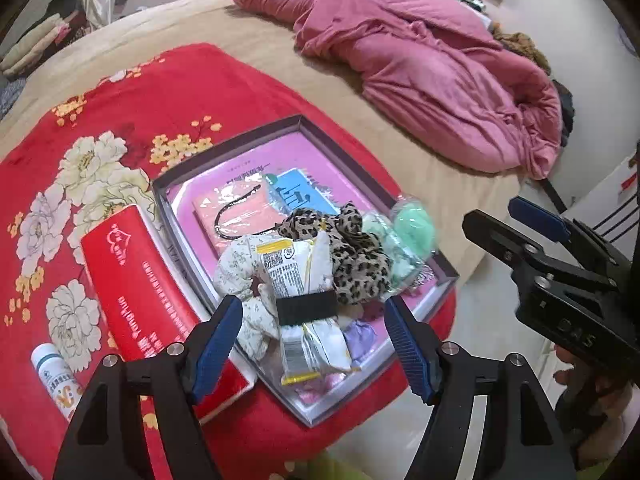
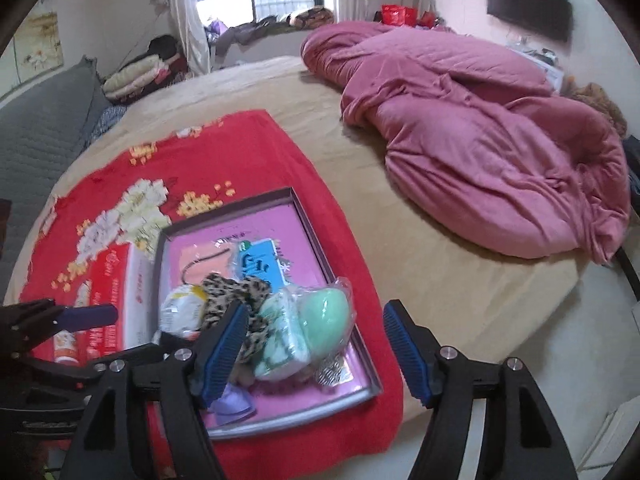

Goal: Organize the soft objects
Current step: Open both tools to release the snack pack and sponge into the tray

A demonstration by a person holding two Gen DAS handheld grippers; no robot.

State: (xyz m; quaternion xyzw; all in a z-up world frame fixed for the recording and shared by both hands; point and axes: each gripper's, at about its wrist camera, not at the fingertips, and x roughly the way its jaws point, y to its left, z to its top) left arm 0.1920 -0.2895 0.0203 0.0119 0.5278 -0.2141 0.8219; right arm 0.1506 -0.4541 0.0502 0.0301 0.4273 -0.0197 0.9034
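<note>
A shallow grey box [image 1: 188,172] with a pink lining lies on a red flowered blanket [image 1: 132,92] and holds soft items. A white packet with a black band [image 1: 298,280], a leopard-print cloth [image 1: 356,258] and bagged mint-green items [image 1: 412,226] are piled at its near end. My left gripper [image 1: 316,344] is open, empty, just above the white packet. In the right wrist view the box [image 2: 320,256] holds the leopard cloth [image 2: 240,292] and the green items [image 2: 320,312]. My right gripper [image 2: 316,352] is open, empty, over the box's near right corner.
A red tissue box [image 1: 136,280] and a small white bottle [image 1: 56,376] lie left of the grey box. A crumpled pink quilt [image 1: 432,60] covers the far right of the beige bed [image 2: 420,264]. The right gripper's body shows in the left wrist view [image 1: 560,280]. White floor lies to the right.
</note>
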